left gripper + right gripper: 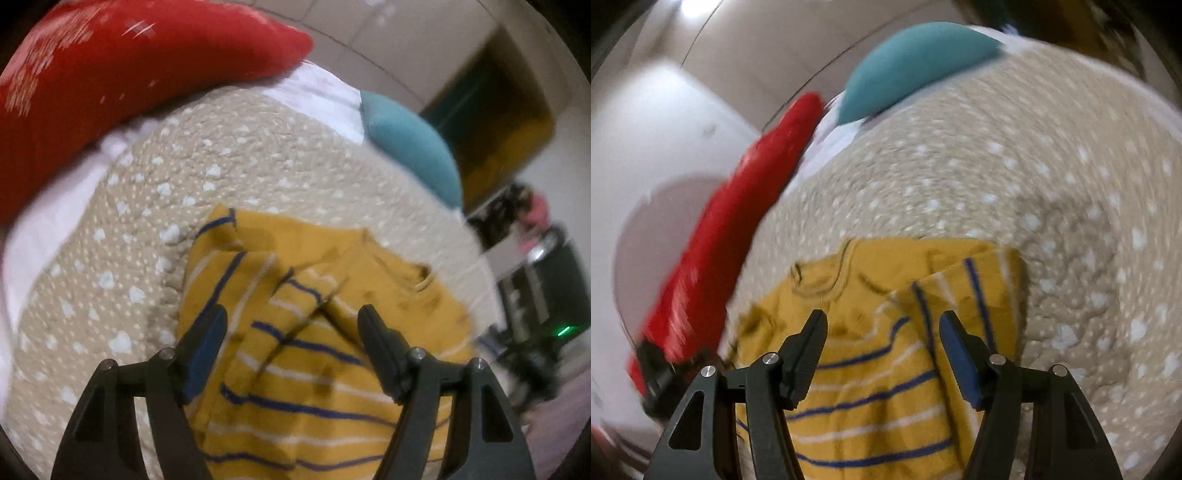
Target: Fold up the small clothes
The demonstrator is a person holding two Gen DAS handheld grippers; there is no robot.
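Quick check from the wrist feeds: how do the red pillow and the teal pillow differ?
The red pillow carries white flecked markings; the teal pillow is plain. In the left wrist view the red pillow looks much bigger than the teal one, though it also lies nearer that camera. The red one sits at the bed's left side, the teal at the right. Both rest on the white sheet beyond the beige dotted quilt.
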